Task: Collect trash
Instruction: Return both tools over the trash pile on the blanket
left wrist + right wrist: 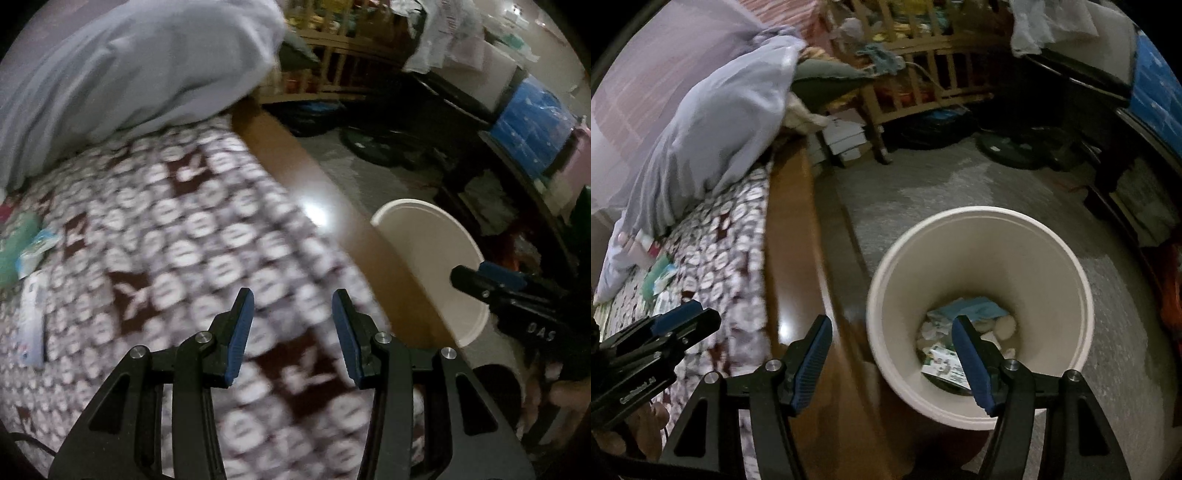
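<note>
Left tongs (pixel 293 314) spread, empty, over patterned bed cover (pixel 192 229). Right tongs (pixel 892 343) spread, empty, above white bin (pixel 1071 258) standing on floor beside wooden bed edge (pixel 790 240). Trash (pixel 945 360) lying in bin bottom. More wrappers (pixel 35 251) on bed near grey pillow (pixel 129 66).

A patterned bed (pixel 192 236) bears a grey pillow (pixel 122 70) and scattered wrappers (pixel 33 254); the bin (pixel 982 236) stands on the floor (pixel 923 184).
</note>
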`<act>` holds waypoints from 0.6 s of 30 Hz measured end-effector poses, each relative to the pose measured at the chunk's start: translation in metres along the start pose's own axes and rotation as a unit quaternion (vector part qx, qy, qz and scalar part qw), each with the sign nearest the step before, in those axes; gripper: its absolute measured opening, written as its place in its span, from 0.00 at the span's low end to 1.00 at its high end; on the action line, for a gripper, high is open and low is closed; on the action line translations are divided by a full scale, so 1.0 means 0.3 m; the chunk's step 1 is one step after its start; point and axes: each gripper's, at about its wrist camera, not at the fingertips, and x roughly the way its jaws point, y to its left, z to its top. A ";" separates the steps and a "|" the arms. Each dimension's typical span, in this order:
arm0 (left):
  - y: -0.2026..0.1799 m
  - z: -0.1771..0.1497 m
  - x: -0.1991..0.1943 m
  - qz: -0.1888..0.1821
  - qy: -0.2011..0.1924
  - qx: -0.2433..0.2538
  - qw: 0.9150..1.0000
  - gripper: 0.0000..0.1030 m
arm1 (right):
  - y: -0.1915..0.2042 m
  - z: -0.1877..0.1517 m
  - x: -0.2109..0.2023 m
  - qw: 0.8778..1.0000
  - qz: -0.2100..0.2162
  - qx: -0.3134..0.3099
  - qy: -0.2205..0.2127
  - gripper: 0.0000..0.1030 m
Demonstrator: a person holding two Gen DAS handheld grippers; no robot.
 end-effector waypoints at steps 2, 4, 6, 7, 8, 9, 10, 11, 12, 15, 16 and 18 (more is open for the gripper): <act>0.053 -0.019 -0.019 0.015 -0.001 -0.007 1.000 0.41 | 0.047 0.000 0.004 1.000 0.007 -0.012 0.002 0.64; 0.113 -0.041 -0.039 0.026 -0.001 -0.019 0.999 0.41 | 0.093 -0.002 0.009 1.000 0.014 -0.025 0.003 0.64; 0.157 -0.049 -0.051 0.035 -0.002 -0.031 0.999 0.41 | 0.149 -0.004 0.012 0.999 0.024 -0.039 0.004 0.64; 0.186 -0.056 -0.058 0.040 -0.002 -0.038 0.998 0.41 | 0.169 -0.005 0.014 0.999 0.026 -0.043 0.004 0.64; 0.221 -0.067 -0.068 0.048 -0.003 -0.046 0.998 0.41 | 0.198 -0.007 0.017 0.998 0.031 -0.049 0.005 0.64; 0.243 -0.074 -0.075 0.054 -0.003 -0.052 0.997 0.41 | 0.221 -0.008 0.019 0.998 0.036 -0.055 0.006 0.65; 0.276 -0.085 -0.084 0.062 -0.005 -0.059 0.996 0.41 | 0.248 -0.009 0.023 0.997 0.040 -0.061 0.008 0.65; 0.309 -0.097 -0.093 0.071 -0.006 -0.066 0.995 0.42 | 0.277 -0.011 0.026 0.997 0.044 -0.069 0.009 0.65; 0.333 -0.108 -0.102 0.079 -0.008 -0.072 0.994 0.43 | 0.308 -0.014 0.029 0.996 0.048 -0.077 0.010 0.65; 0.422 -0.145 -0.129 0.101 -0.010 -0.093 0.991 0.46 | 0.387 -0.024 0.040 0.993 0.060 -0.096 0.014 0.65; 0.454 -0.160 -0.140 0.106 -0.011 -0.102 0.989 0.46 | 0.423 -0.028 0.046 0.992 0.065 -0.106 0.016 0.66; 0.510 -0.180 -0.155 0.119 -0.011 -0.113 0.986 0.47 | 0.474 -0.034 0.056 0.990 0.073 -0.120 0.021 0.66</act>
